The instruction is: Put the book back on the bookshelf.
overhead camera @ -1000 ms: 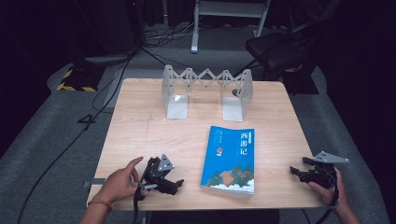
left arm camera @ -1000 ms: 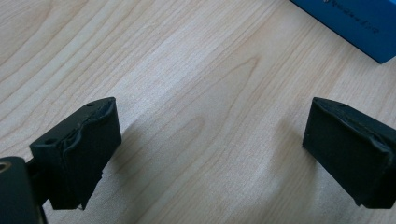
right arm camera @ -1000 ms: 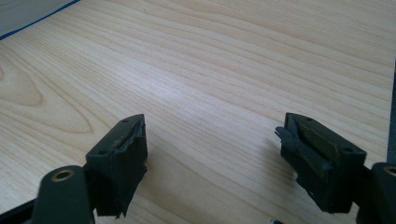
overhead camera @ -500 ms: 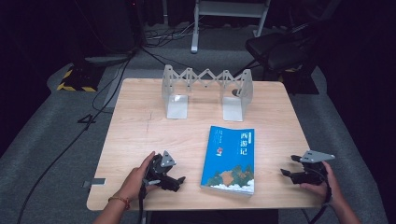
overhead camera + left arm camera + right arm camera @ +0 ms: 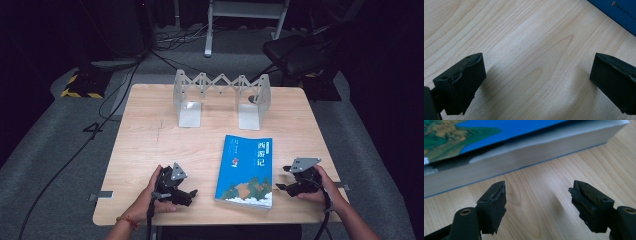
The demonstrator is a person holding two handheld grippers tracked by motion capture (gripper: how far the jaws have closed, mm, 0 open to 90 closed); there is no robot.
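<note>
A blue paperback book [image 5: 247, 170] lies flat on the wooden table [image 5: 150, 135], near the front and right of centre. My right gripper [image 5: 280, 179] sits just off the book's right edge and points at it. In the right gripper view its jaws [image 5: 537, 202] stand apart close to the page edge of the book [image 5: 524, 152]. They have just been closing a little, with nothing between them. My left gripper [image 5: 192, 192] rests on the table left of the book, open over bare wood [image 5: 536, 80], with a corner of the book [image 5: 619, 12] beyond it.
A metal expanding book rack [image 5: 222, 97] with two upright end plates stands at the back of the table. A chair [image 5: 300, 52] and cables lie on the grey floor beyond. The table's front edge runs close behind both hands.
My right gripper has moved left from the table's right edge to the book's right side. The left hand has settled its hold on the left gripper without shifting it.
</note>
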